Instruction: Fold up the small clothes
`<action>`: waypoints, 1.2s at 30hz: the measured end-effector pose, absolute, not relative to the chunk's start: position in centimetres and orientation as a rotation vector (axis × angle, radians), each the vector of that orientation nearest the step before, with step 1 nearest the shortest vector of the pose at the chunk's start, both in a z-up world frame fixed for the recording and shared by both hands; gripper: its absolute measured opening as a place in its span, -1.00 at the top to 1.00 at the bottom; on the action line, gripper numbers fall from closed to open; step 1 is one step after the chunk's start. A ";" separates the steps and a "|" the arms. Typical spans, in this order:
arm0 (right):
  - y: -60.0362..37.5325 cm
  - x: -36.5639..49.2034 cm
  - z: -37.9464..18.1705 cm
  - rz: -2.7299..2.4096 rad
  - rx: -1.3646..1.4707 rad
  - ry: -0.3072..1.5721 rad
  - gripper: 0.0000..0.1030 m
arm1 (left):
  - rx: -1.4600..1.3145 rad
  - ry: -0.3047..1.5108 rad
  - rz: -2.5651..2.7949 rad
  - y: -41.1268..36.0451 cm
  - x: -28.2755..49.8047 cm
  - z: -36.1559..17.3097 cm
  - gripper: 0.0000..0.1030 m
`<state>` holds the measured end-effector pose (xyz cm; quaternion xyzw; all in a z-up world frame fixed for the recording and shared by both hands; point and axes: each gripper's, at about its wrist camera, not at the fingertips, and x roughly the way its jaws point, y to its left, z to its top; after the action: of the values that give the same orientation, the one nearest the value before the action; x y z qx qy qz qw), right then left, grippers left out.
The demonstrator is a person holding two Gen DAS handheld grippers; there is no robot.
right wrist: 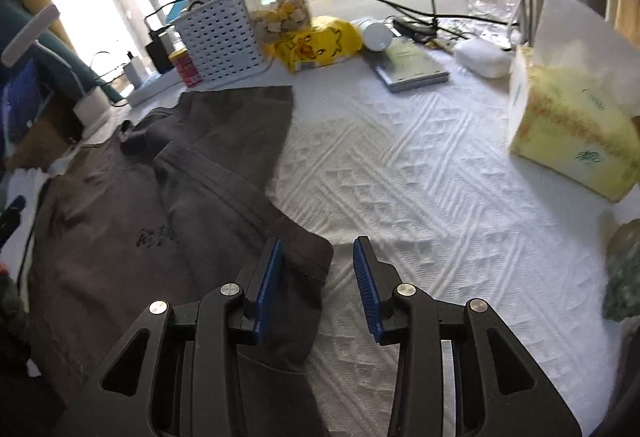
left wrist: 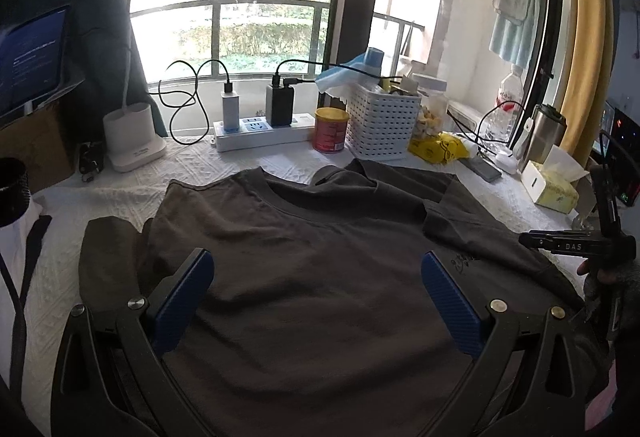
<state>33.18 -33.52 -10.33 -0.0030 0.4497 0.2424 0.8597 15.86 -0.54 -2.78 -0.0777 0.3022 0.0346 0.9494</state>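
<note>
Dark grey T-shirt [left wrist: 312, 277] spread flat on white textured cloth [right wrist: 400, 177].

Left gripper [left wrist: 318, 269] above shirt body, fingers wide, empty. Right gripper [right wrist: 318, 257] at sleeve edge, fingers parted, gripping nothing. White basket [left wrist: 382, 125] and tissue box [right wrist: 572, 141] stand beyond.

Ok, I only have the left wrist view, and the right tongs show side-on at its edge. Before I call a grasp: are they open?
Observer: Yes, the right tongs are open and hold nothing.
Operator: Where do they sit against the shirt?
Observer: At the sleeve of the dark grey T-shirt. The sleeve's hem corner lies between the fingers.
Operator: And either side of that corner?
Observer: One finger is over fabric, the other over the bare white tablecloth.
</note>
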 end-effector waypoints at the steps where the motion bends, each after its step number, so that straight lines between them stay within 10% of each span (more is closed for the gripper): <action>1: -33.5 33.1 -10.3 0.529 0.000 0.945 0.24 | -0.156 0.617 0.069 -0.7 15.9 -2.8 -0.98; 4: -33.0 32.7 -10.3 0.571 -0.005 0.937 0.26 | -0.143 0.619 0.062 -1.2 16.1 -2.7 -0.98; 7: -32.4 32.1 -9.9 0.591 -0.046 0.904 0.86 | -0.128 0.616 0.054 -1.7 16.0 -2.5 -0.98; 32: -26.8 23.6 -10.2 0.796 -0.289 0.852 0.85 | -0.119 0.594 0.058 -2.2 11.9 -2.0 -0.98; 36: -26.6 22.5 -10.5 0.793 -0.289 0.850 0.60 | -0.108 0.600 0.072 -1.9 11.5 -2.3 -0.98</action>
<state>22.46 -26.64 -10.53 -0.1361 0.4002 0.3734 0.8258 11.46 -1.93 -2.33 -0.0534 0.2952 0.0355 0.9533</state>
